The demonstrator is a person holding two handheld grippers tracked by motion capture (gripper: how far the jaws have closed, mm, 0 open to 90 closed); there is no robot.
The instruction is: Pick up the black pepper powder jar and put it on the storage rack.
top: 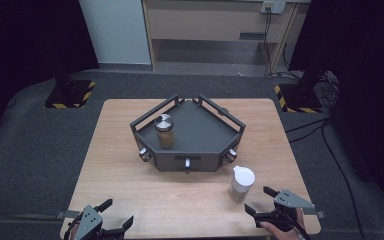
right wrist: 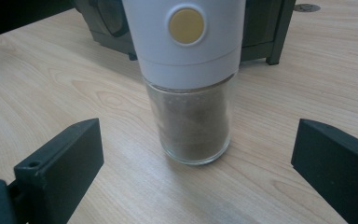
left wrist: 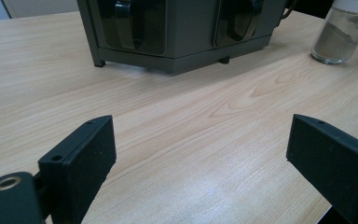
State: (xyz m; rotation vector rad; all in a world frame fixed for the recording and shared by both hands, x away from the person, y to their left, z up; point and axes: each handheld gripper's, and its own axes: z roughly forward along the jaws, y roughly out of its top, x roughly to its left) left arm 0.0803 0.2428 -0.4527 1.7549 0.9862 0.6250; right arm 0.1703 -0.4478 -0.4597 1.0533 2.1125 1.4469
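Note:
A glass spice jar with a white cap (top: 241,183) stands upright on the wooden table (top: 130,190), just in front of the rack's right corner. My right gripper (top: 262,201) sits close behind it at the table's front right, jaws open, not touching the jar (right wrist: 191,88). In the right gripper view the jar stands centred ahead of the two wide-apart jaws. A second jar with a metal lid (top: 164,131) stands on the dark grey rack (top: 205,135). My left gripper (top: 116,214) rests open at the front left with bare table between its jaws; the white-capped jar (left wrist: 342,32) is far off.
The rack (left wrist: 177,32) is a low angular tray with railings and round knobs (top: 187,163) along its front faces. Beyond the table lie grey floor, two stand bases with yellow-black tape (top: 70,94) and trailing cables (top: 325,140).

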